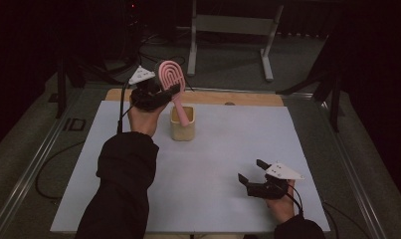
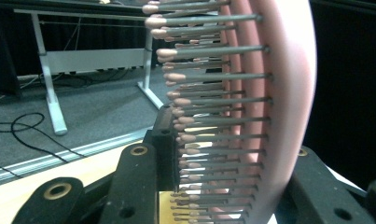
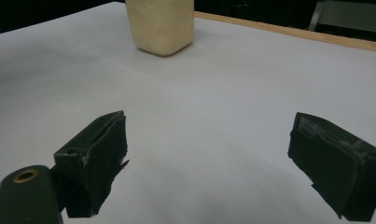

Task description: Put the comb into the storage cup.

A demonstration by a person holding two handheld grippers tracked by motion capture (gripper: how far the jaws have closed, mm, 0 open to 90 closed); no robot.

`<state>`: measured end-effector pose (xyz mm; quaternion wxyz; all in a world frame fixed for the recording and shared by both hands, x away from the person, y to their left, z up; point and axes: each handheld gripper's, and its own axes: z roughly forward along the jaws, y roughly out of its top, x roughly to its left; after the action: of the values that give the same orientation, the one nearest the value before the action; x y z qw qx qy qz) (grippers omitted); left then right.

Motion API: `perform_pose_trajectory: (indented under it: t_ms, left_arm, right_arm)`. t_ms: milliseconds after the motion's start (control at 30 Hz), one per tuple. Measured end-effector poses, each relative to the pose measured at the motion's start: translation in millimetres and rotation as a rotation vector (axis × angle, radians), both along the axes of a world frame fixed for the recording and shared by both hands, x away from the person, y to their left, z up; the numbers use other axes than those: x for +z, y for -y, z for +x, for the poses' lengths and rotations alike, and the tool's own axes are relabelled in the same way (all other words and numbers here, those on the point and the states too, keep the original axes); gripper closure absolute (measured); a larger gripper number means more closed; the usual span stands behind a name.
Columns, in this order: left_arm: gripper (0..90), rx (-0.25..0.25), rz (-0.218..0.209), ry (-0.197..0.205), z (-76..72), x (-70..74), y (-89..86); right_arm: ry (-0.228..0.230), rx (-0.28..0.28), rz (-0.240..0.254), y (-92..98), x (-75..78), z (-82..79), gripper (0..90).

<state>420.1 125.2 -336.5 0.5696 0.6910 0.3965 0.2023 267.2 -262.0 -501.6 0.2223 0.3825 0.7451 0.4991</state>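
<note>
Left gripper (image 1: 160, 92) clamped on the head of a pink hairbrush (image 1: 172, 79), whose handle dips into the cream cup (image 1: 182, 130) on the white desk (image 1: 228, 149). Right gripper (image 1: 251, 173) rests near the desk's front right, jaws apart, holding nothing.

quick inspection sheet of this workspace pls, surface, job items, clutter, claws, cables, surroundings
surface: white sheet on a wooden table, wood edge showing at the far side.
job's things: pink hairbrush, handle end down in the cream cup; cup upright on the sheet.
clutter: nothing seen on the sheet.
claws: left claw shut on the brush head, bristles between its jaws in the left gripper view; right claw open, nothing between its jaws, low over the near right of the sheet.
cables: one trails from each claw; loose black ones on the floor.
surroundings: dark room, grey carpet, white metal frame beyond the table.
</note>
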Motion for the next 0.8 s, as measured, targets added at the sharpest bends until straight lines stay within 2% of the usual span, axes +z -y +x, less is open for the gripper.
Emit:
perform_pose_trajectory:
  t_ms: [800]
  left_arm:
    - [64.7,0.019,0.006,0.012,9.2,3.2,8.1]
  right_arm:
    - [0.001,-0.003,0.009,0.4,0.5,0.0,11.2]
